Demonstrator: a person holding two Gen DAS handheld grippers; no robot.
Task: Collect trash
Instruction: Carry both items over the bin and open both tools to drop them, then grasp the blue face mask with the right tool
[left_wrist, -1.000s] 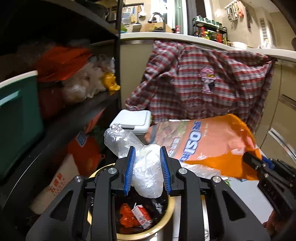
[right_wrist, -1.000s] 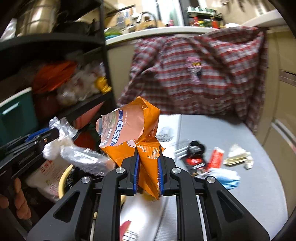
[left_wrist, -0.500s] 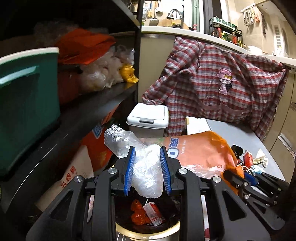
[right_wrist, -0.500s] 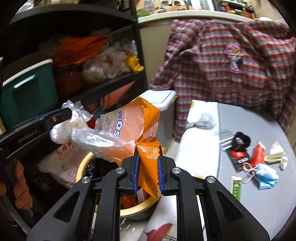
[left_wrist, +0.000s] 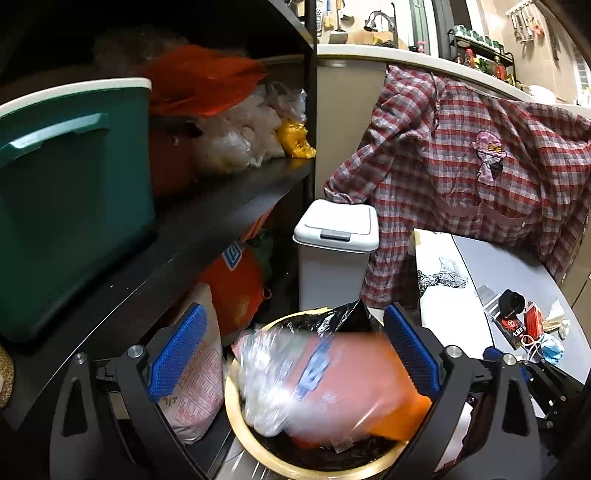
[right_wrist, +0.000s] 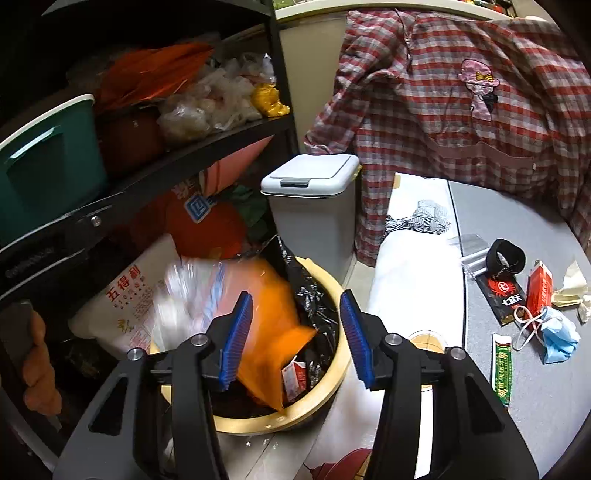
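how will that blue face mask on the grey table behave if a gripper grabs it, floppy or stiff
The blue face mask is crumpled, so probably soft and floppy, folding between the fingers. It looks thin, likely very light. Its white ear loop trails loose toward the red packet and might snag it.

Black grippers (left_wrist: 291, 354) (blue ribbed pads (left_wrist: 177, 350))

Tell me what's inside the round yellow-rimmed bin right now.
The bin is lined with a black bag. An orange snack bag and clear plastic wrap, both blurred, lie on top, with a small red-and-white carton beside them. Anything beneath is covered.
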